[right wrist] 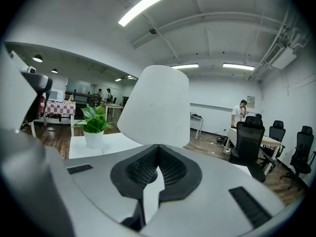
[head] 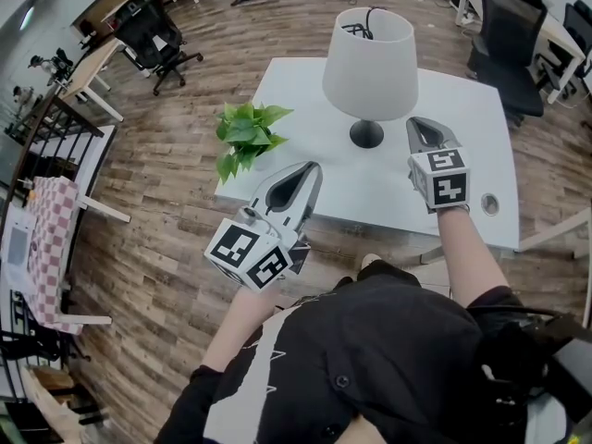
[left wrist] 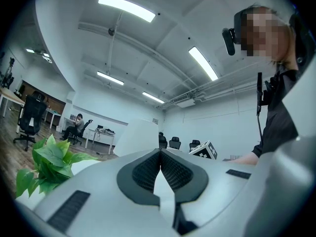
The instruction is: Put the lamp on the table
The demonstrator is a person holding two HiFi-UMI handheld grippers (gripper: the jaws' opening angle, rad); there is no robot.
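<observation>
Green, leafy potted plant (head: 248,137) stands at the left edge of the white rectangular table (head: 370,197); only the right gripper view shows its white pot (right wrist: 93,138). Beside it, the left gripper (head: 313,168) has its jaws pressed together, empty. The white-shaded lamp (head: 369,67) stands upright mid-table, and the head view shows its round black base. Just beside that base, the right gripper (head: 418,124) is likewise closed on nothing.

1. Bright, even light comes from long white fluorescent ceiling strips (left wrist: 126,8), which burn out to pure white in both gripper views.
2. On the white rectangular table top (head: 296,91), the white cone-shaded lamp (head: 370,58) casts only a faint, soft shadow.
3. Both gripper views bend straight lines strongly and darken to black at the corners.
4. The head view is sharp, and its edges curve.
</observation>
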